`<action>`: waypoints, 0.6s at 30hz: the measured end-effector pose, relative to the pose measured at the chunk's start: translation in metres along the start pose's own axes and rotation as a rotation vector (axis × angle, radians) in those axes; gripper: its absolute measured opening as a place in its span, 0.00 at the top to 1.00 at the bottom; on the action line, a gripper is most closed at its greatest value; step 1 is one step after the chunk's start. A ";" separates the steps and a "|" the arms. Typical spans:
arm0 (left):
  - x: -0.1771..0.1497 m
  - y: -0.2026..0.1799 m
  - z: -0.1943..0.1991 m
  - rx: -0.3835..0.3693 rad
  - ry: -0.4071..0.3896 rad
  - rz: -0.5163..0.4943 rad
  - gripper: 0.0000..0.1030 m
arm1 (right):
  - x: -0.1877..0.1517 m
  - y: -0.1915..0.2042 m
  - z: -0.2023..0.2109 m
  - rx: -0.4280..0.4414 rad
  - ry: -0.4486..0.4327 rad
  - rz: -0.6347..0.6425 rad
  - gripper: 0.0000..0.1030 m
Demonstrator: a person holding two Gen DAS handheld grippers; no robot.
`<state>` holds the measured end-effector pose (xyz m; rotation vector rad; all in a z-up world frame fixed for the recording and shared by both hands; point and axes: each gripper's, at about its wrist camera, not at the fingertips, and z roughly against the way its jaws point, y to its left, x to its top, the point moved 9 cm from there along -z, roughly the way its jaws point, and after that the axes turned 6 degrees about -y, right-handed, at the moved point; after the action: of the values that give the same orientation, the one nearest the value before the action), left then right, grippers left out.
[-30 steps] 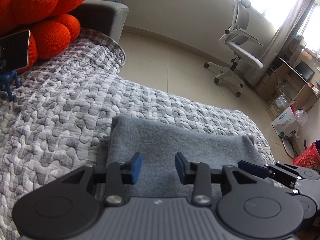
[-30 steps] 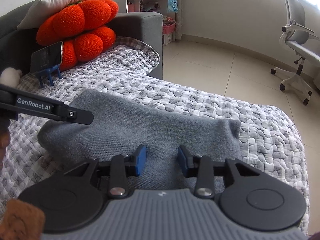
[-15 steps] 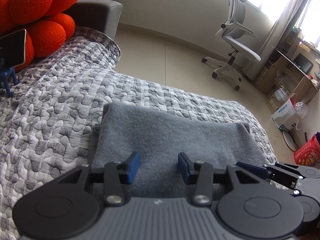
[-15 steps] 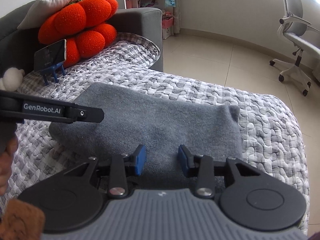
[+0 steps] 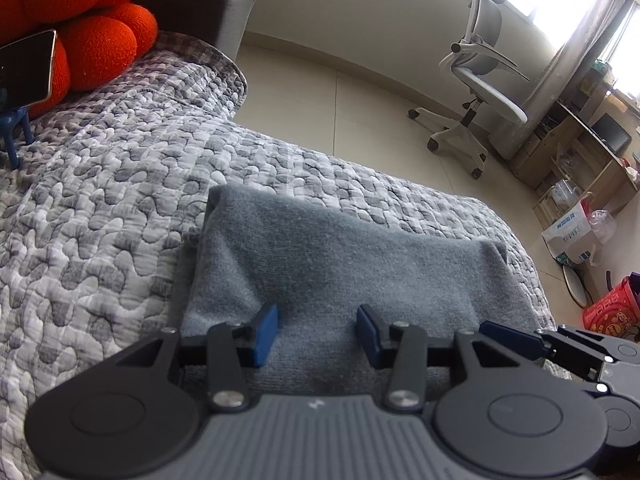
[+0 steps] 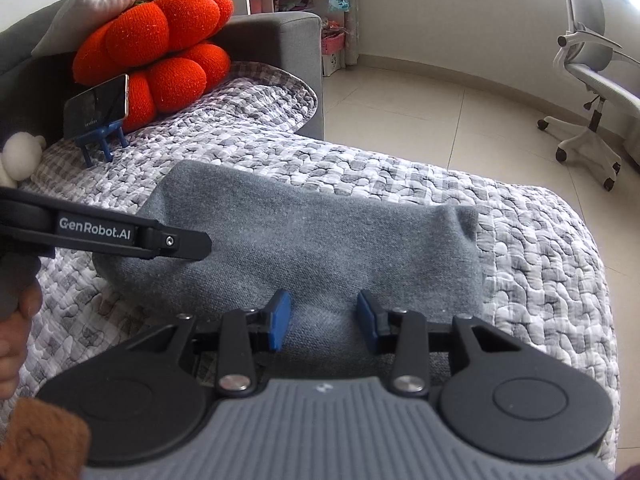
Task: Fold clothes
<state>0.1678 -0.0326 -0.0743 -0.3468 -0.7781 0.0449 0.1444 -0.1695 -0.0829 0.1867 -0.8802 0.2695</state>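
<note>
A folded grey garment point(image 5: 340, 264) lies as a thick rectangle on the quilted grey-and-white bed cover point(image 5: 100, 240). My left gripper point(image 5: 317, 334) hangs over the garment's near edge, its blue pads apart with only bare cloth showing between them. My right gripper point(image 6: 324, 320) hovers over the same near edge of the garment point(image 6: 320, 240), toward its right end, jaws also apart and pinching nothing. The left gripper's black finger point(image 6: 176, 242) reaches in from the left in the right wrist view. In the left wrist view the right gripper's finger point(image 5: 508, 336) shows at the lower right.
Orange knitted cushions point(image 6: 160, 52) and a phone on a blue stand point(image 6: 100, 108) sit at the bed's far left. A grey sofa arm point(image 6: 280, 40) stands behind. The tiled floor holds a white office chair point(image 5: 476, 92), and boxes and bags point(image 5: 572, 232) lie at the right.
The left gripper's jaws have spread a little wider. Both grippers stay over the garment's near edge, and the garment has not moved.
</note>
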 end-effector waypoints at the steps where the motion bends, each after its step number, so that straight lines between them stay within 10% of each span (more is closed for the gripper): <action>1: 0.000 0.000 0.000 0.000 0.000 -0.001 0.56 | 0.000 -0.002 0.001 -0.002 0.000 -0.004 0.60; 18: 0.003 0.007 0.000 -0.024 0.003 0.027 0.56 | -0.008 -0.046 0.015 -0.076 0.028 -0.087 0.59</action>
<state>0.1707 -0.0257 -0.0748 -0.3804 -0.7710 0.0606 0.1426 -0.2182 -0.0818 0.1494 -0.8507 0.1573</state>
